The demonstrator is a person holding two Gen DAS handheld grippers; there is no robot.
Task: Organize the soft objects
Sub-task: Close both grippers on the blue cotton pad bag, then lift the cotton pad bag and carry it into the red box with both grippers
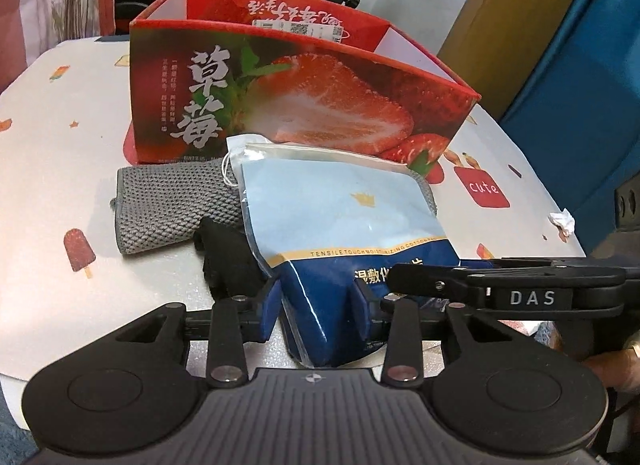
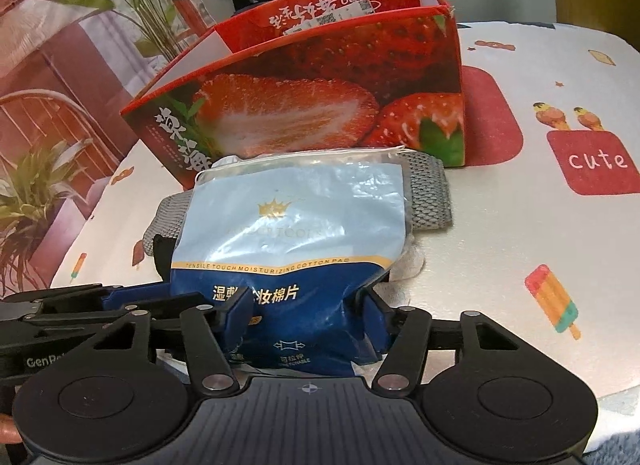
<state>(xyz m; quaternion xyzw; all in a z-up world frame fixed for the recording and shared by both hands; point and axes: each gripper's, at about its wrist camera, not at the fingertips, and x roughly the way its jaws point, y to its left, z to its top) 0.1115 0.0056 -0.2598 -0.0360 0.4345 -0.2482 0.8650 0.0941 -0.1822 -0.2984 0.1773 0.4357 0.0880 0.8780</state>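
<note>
A soft blue-and-white cotton pad bag (image 1: 340, 209) (image 2: 296, 217) lies on the table in front of a red strawberry box (image 1: 304, 97) (image 2: 320, 105) that is open at the top. My left gripper (image 1: 318, 297) pinches the bag's dark blue lower end between its blue pads. My right gripper (image 2: 308, 313) squeezes the same end from the other side, creasing it. Under the bag lie a grey mesh cloth (image 1: 168, 205) (image 2: 430, 193) and a black soft item (image 1: 228, 261) (image 2: 162, 257), both partly hidden.
The table (image 1: 60, 165) has a white cover printed with ice lollies and a red "cute" patch (image 2: 592, 161). A crumpled white tissue (image 1: 562, 221) sits near its right edge. A stand and a curtain with plants are behind the box.
</note>
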